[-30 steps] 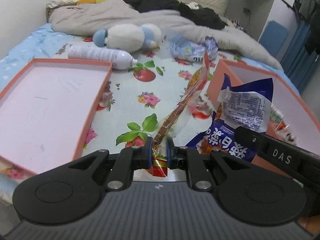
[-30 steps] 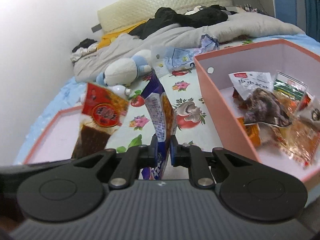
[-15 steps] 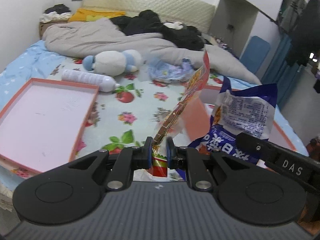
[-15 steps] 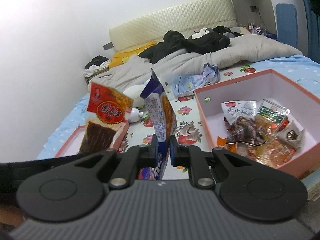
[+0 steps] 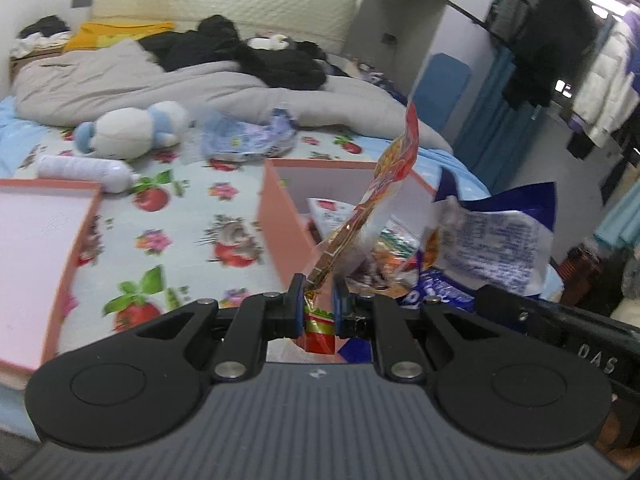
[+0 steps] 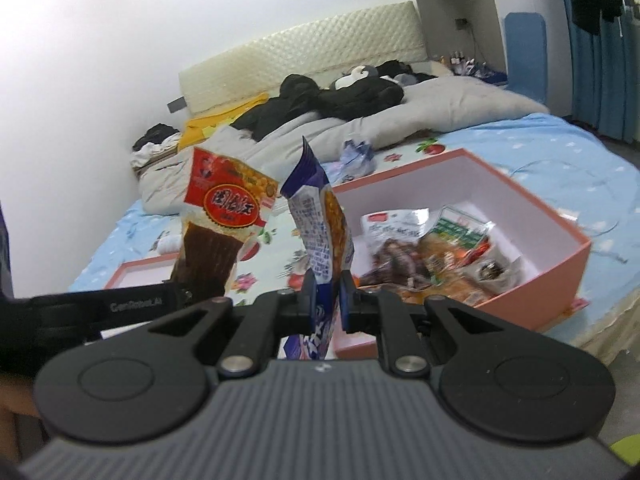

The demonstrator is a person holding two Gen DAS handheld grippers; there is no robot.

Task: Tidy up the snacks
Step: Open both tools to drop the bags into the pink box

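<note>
My left gripper is shut on the bottom of a red and brown snack packet, which stands edge-on in the left wrist view and shows its face in the right wrist view. My right gripper is shut on a blue and white snack bag, seen to the right from the left wrist. Both packets hang in the air above the near edge of the bed, near a pink box that holds several snack packets.
A flat pink box lid lies at the left on the floral sheet. Behind it are a white bottle, a plush toy, a crumpled blue wrapper and a grey duvet. Clothes hang at the right.
Both grippers have risen and pulled back from the bed with their packets still held. The pink box with snacks now sits lower and farther off in both views.
</note>
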